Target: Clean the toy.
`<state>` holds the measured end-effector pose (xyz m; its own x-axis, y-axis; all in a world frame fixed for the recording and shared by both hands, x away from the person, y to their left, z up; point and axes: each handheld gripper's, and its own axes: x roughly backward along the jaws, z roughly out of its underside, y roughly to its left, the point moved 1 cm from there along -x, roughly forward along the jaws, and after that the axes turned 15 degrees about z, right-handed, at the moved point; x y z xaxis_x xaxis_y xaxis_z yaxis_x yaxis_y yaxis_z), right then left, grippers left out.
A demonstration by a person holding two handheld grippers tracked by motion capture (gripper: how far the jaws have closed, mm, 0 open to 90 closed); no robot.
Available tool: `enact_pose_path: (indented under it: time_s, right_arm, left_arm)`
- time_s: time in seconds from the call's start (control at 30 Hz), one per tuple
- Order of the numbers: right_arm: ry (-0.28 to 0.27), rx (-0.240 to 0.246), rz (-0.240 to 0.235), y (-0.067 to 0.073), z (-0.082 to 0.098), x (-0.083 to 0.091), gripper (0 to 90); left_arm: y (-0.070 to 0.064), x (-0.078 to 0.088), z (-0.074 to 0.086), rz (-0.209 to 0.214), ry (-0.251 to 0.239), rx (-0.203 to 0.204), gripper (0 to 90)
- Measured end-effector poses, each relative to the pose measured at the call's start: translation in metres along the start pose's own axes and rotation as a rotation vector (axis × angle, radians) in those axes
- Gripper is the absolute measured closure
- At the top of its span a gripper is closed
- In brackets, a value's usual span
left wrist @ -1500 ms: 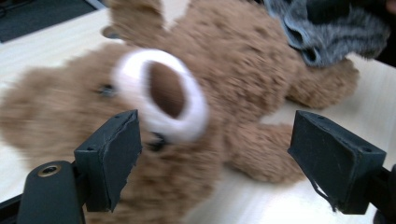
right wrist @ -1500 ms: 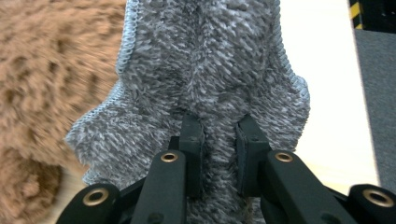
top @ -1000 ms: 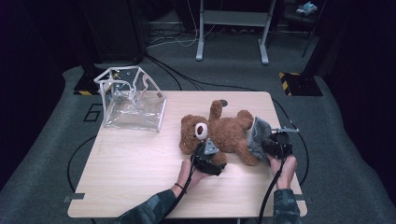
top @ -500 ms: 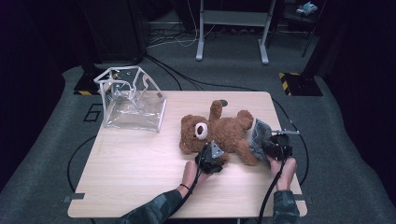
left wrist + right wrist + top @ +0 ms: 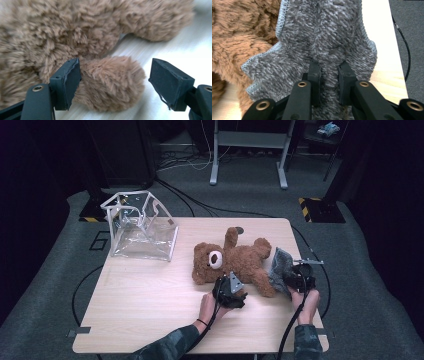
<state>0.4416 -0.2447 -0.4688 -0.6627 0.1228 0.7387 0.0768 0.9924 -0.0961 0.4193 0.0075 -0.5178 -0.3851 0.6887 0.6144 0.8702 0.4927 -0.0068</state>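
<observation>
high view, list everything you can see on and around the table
teddy bear: one, brown, lying on its back right of the table's middle
cloth: one, grey fuzzy, at the bear's right side near the table's right edge
clear box: one, transparent with white edges, far left part of the table
table: one, light wood
metal stand: one, grey, on the floor beyond the table
cables: several, black, on the grey floor
left gripper: one, black, jaws apart around a bear limb, just opened wider
right gripper: one, black, pinching the cloth
hands: two, near edge
</observation>
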Motion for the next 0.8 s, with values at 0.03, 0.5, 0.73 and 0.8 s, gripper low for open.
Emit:
enact_pose_path:
  time_s: [0.03, 0.5, 0.73, 0.8]
  right_arm:
    - [-0.001, 0.003, -0.001, 0.000, 0.000, 0.000, 75.8]
    - [0.005, -0.002, -0.010, 0.002, 0.003, -0.002, 75.6]
    - [-0.008, -0.004, -0.012, 0.000, 0.003, -0.001, 75.5]
    - [-0.002, -0.013, -0.010, 0.000, 0.003, 0.000, 75.4]
  left_arm:
    - [0.001, -0.002, 0.001, -0.007, 0.010, 0.002, 29.0]
    - [0.019, 0.013, 0.005, 0.021, -0.062, 0.004, 74.3]
    - [0.034, 0.040, -0.016, 0.055, -0.114, -0.014, 75.7]
    - [0.041, 0.047, -0.024, 0.056, -0.129, -0.010, 76.0]
